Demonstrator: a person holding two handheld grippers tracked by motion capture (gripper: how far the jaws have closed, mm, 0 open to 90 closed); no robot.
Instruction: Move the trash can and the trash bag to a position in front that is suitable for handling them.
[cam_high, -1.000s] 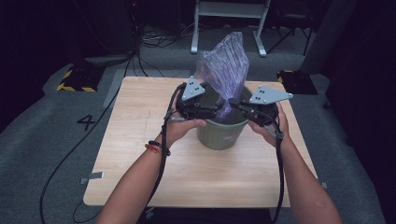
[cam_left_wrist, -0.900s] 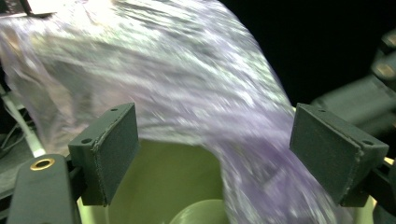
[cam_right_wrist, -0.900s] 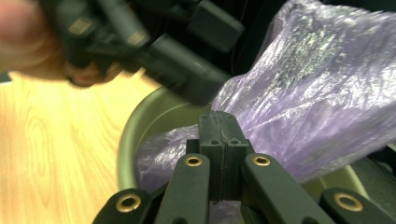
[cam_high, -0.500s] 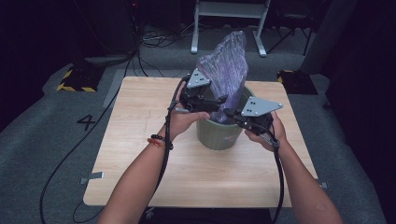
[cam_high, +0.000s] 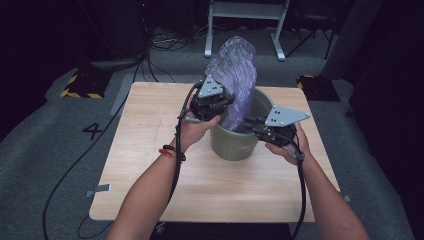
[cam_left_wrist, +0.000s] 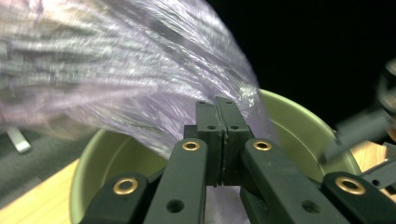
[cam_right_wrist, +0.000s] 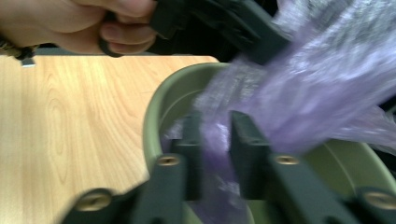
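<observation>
Purple plastic, a thin crinkled bag (cam_high: 234, 75), stood up out of the green bucket (cam_high: 240, 140) near the far middle of the wooden table (cam_high: 150, 165), much as it had a second before. On the left, the left gripper (cam_high: 220, 100) had lifted from the bucket's rim to the side of the bag, above the near-left edge. Its jaws had just been closing; in the left gripper view they were pressed flat together (cam_left_wrist: 217, 135) with the bag's film lying right against them, though I could not tell whether any film was caught between the pads. On the right, the right gripper (cam_high: 252, 122) had dropped lower, to the bucket's right rim, pointing inward. Its jaws had just been opening and now stood slightly apart (cam_right_wrist: 215, 149), with a strand of the bag running down between them, loose rather than pinched.
</observation>
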